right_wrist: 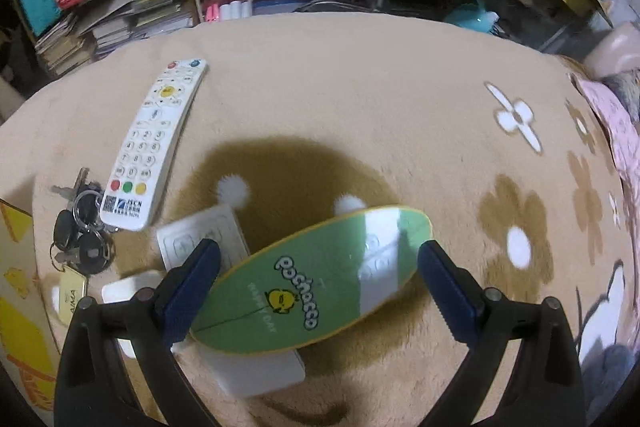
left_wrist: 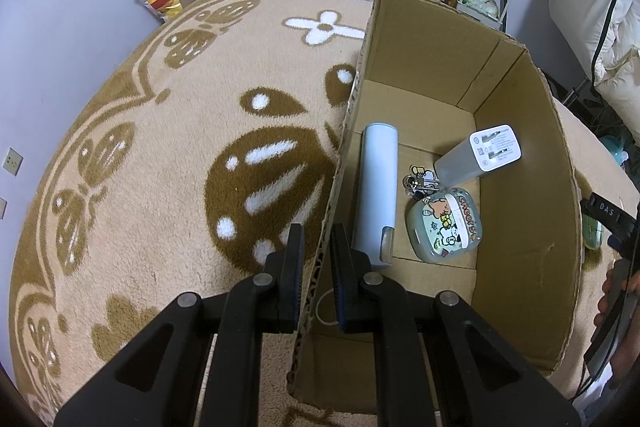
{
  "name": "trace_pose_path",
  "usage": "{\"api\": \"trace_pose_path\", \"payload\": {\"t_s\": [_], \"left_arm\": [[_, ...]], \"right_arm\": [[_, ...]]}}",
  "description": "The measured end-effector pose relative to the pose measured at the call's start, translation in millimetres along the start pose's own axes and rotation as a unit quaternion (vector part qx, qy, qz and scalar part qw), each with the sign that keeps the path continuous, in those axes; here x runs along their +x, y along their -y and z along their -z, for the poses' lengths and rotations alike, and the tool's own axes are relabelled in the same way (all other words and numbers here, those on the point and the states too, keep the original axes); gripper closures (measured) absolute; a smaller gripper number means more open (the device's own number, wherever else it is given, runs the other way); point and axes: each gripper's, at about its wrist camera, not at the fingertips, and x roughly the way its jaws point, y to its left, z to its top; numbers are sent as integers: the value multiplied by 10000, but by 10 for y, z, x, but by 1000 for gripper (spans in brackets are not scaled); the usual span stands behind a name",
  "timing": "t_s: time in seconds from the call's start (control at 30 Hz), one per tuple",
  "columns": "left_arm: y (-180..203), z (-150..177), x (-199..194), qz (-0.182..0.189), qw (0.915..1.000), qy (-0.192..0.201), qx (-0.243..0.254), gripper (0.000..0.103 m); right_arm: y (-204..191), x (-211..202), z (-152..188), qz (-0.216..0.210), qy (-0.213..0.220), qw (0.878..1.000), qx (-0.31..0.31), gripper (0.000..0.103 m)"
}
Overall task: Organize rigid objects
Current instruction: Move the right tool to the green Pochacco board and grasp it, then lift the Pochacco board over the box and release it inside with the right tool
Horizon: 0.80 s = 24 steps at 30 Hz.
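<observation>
blanket (left_wrist: 168,155): beige, brown blobs, white flowers
box (left_wrist: 520,187): plain brown cardboard
bottle (left_wrist: 378,187): pale blue, inside box
case (left_wrist: 444,231): cartoon print
oval case (right_wrist: 316,283): green, yellow rim
remote (right_wrist: 154,143): white

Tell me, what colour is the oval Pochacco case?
The Pochacco case is green with a yellow rim, clearest in the right wrist view.

box (left_wrist: 516,163) far corner free | remote (right_wrist: 154,143), keys (right_wrist: 80,227) probably crowd left
</observation>
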Motion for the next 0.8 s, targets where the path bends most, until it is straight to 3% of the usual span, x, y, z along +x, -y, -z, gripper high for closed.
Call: {"api": "trace_pose_path", "payload": {"t_s": [0.2, 0.33, 0.47, 0.67, 0.8], "left_arm": [[0, 1, 5, 2, 10000, -5, -2, 91], [-1, 3, 10, -11, 10000, -5, 5, 91], [5, 11, 12, -21, 10000, -5, 15, 91], [1, 14, 17, -30, 10000, -2, 28, 91], [5, 13, 17, -25, 10000, -3, 25, 91]], "right_arm": [[216, 26, 101, -252, -205, 9979, 551, 0], [348, 4, 168, -194, -198, 9973, 680, 0], [476, 95, 179, -291, -421, 9951, 846, 30], [449, 172, 195, -171, -490, 9964, 673, 32], [414, 161, 177, -172, -472, 9967, 642, 41]]}}
